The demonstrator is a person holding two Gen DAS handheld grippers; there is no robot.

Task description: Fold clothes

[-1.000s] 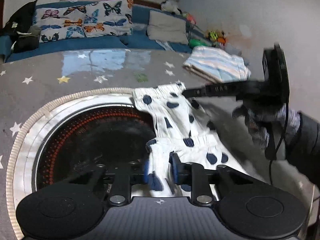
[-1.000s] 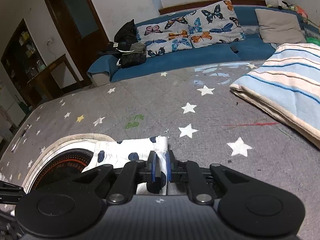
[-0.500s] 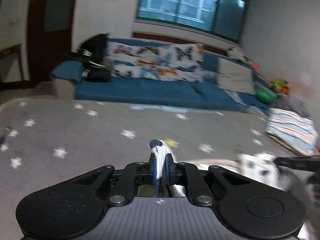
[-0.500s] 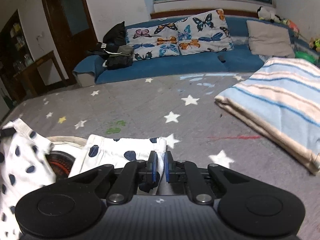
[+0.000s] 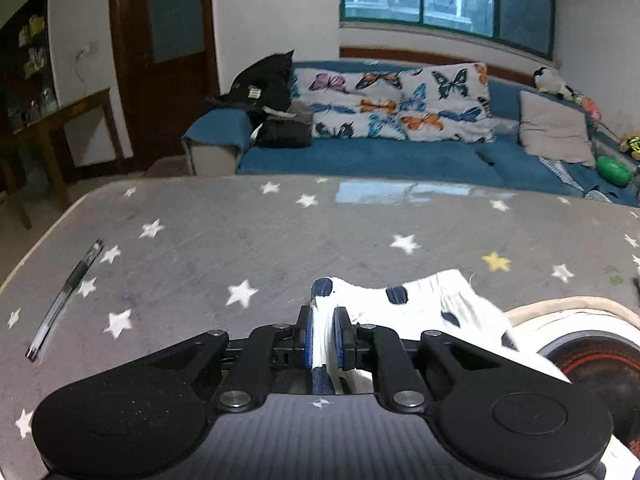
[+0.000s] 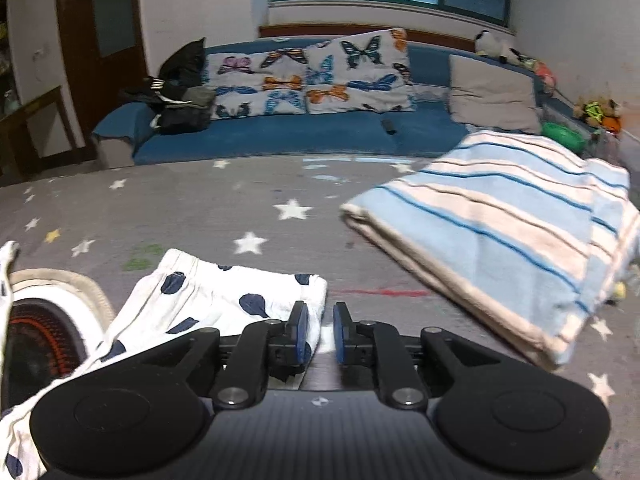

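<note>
A: Left gripper (image 5: 322,334), what do you have?

B: Blue pads (image 5: 306,338) with a fold of the white dotted garment (image 5: 416,304) between them. Cloth fills the gap and both pads look pressed on it, though the jaws are easing apart right now. More cloth runs off to that gripper's right, draped over the rim of the round mat (image 5: 560,308) with the dark, red-ringed centre.

A: And ahead of it?

B: Bare grey star-print table cover (image 5: 240,232). A pen (image 5: 64,300) lies well off to its left, near the table edge. Blue sofa (image 5: 380,156) with butterfly cushions (image 5: 392,104) beyond the table.

A: Right gripper (image 6: 320,332)?

B: Jaws parting too. Its left pad (image 6: 301,330) sits at the corner of the same garment (image 6: 224,296); the right pad stands clear, with grey table showing in the gap. I read nothing as pinched there. The cloth lies flat just in front and to that gripper's left, trailing back over the mat rim (image 6: 72,280).

A: Anything to its right?

B: A folded blue-and-cream striped blanket (image 6: 500,216), ahead and to the right, apart from the garment. A thin red mark (image 6: 380,292) on the cover lies between them, just ahead of the pads.

A: The garment overall?

B: Stretched between the two grippers, partly on the table, partly across the mat.
</note>
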